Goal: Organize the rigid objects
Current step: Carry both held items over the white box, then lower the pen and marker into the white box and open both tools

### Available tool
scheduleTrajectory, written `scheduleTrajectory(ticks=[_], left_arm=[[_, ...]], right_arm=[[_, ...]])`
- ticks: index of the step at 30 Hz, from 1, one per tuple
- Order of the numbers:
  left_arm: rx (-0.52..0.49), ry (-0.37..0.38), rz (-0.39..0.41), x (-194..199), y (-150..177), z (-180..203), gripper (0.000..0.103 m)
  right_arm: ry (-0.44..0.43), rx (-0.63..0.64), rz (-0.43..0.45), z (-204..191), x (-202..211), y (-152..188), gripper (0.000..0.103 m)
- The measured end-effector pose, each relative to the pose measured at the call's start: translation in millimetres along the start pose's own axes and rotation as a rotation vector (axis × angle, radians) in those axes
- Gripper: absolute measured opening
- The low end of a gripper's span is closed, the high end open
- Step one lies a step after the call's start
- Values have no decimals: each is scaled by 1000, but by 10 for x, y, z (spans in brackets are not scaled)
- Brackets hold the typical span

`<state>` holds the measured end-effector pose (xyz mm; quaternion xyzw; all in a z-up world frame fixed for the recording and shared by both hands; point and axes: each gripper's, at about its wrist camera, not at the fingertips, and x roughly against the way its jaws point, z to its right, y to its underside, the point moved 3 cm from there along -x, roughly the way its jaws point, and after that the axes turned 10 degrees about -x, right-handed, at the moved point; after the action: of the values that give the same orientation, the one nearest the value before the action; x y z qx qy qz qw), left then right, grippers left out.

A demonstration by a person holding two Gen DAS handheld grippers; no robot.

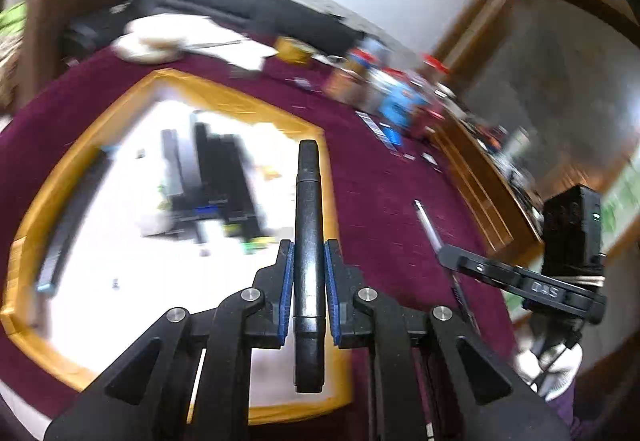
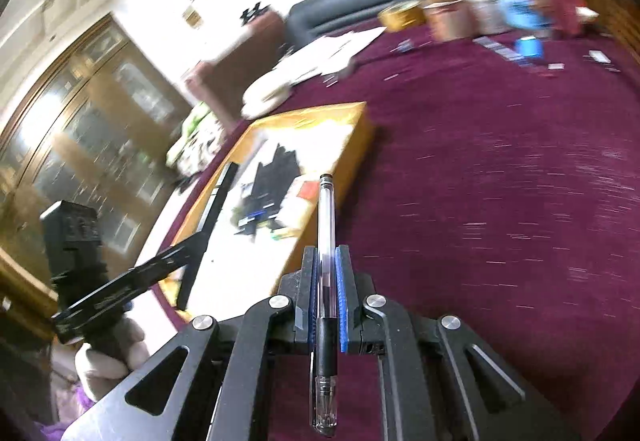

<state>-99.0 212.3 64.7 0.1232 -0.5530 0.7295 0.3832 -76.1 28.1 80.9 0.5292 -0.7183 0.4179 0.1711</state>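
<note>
My left gripper is shut on a black marker, which stands upright between the blue pads, over the right rim of a yellow-rimmed tray. The tray's white floor holds several black bar-shaped objects, all blurred. My right gripper is shut on a clear ballpoint pen with a black grip, over the maroon cloth just right of the tray. Each gripper shows in the other's view: the right gripper at the right, the left gripper at the left, held by a white-gloved hand.
A maroon cloth covers the table. Jars, boxes and a tape roll crowd the far edge, with papers and a white bundle beyond the tray. Small cards lie scattered. A dark sofa and wooden cabinets stand behind.
</note>
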Motion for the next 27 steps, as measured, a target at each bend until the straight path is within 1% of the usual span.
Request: scheduleTrajectory(ticks=[2, 5, 9, 10, 11, 12, 13, 14, 16, 18, 20, 22, 23, 24, 25, 26, 27], left_arm=[[57, -52, 2, 85, 75, -301, 12], [112, -115, -18, 92, 186, -608, 12], [166, -143, -71, -17, 329, -826, 14], [172, -143, -74, -24, 355, -840, 17], [178, -136, -71, -32, 375, -850, 24], [180, -125, -67, -34, 381, -852, 30], [178, -120, -61, 0, 395, -856, 41], [171, -122, -50, 24, 386, -848, 47], [157, -140, -32, 85, 361, -848, 49], [110, -184, 5, 197, 326, -797, 53], [74, -219, 34, 281, 294, -769, 53], [37, -266, 68, 348, 240, -707, 53], [2, -315, 104, 420, 200, -631, 59], [-25, -369, 140, 494, 171, -570, 69], [-59, -442, 194, 601, 145, -478, 97], [-119, -539, 302, 812, 106, -290, 103], [-153, -571, 392, 981, 89, -144, 103]], right_arm=[[-3, 36, -33, -222, -206, 24, 8], [-12, 78, -95, -525, -551, 75, 8], [17, 119, -146, -811, -941, 179, 8], [23, 121, -155, -834, -1010, 187, 8], [32, 121, -158, -857, -1075, 194, 8], [51, 117, -159, -867, -1147, 199, 8], [70, 110, -158, -859, -1191, 208, 8], [83, 104, -160, -846, -1219, 212, 9], [85, 94, -156, -831, -1228, 198, 9], [95, 102, -122, -807, -1130, 162, 11], [106, 117, -74, -805, -993, 142, 14], [122, 128, 5, -797, -804, 124, 15], [125, 133, 45, -795, -703, 118, 15], [135, 146, 114, -794, -546, 129, 15], [149, 159, 170, -790, -432, 142, 20], [170, 174, 229, -784, -322, 162, 26], [202, 181, 301, -754, -188, 191, 50]])
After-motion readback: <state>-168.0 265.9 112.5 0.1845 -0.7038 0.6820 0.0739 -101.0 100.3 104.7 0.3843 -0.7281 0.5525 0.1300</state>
